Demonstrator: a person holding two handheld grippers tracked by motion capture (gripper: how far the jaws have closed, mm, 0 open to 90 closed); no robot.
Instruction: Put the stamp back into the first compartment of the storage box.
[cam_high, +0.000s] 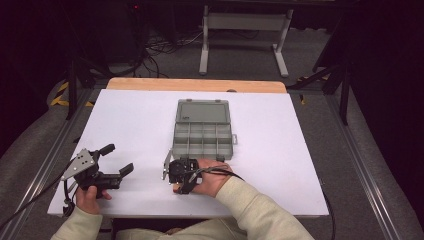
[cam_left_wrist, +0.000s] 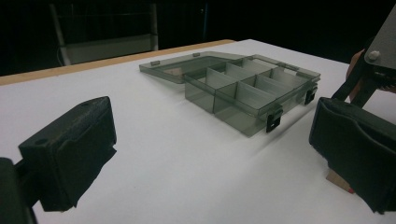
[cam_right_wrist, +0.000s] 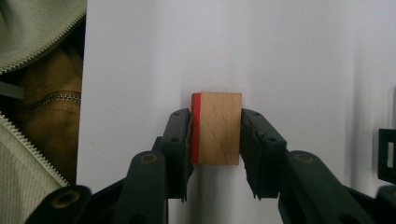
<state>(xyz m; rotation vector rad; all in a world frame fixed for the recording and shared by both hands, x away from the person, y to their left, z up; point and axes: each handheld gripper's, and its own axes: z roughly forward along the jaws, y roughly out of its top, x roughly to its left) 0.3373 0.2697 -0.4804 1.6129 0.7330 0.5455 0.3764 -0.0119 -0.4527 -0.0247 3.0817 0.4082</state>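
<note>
- Two tools are at work over the white table (cam_high: 280, 150), one in each of the person's hands.
- The right tool (cam_right_wrist: 216, 135) has its jaws clamped on a small rectangular wooden block with one red face (cam_right_wrist: 217, 128); the red face lies against one jaw pad, the bare wood against the other.
- The block sits on the table near the person's edge, just in front of a grey translucent plastic compartment box (cam_high: 204, 137).
- In the high view the right tool (cam_high: 177, 175) is just beside the box's near wall, pointing down at the table.
- The box lies with its lid (cam_high: 202, 110) folded flat behind it, and its divided compartments look bare.
- The left tool (cam_high: 120, 160) rests low over the table's left part, well apart from the box, its jaws spread wide with nothing between them.
- In the left gripper view a corner of the block (cam_left_wrist: 337, 181) shows beyond one jaw.
</note>
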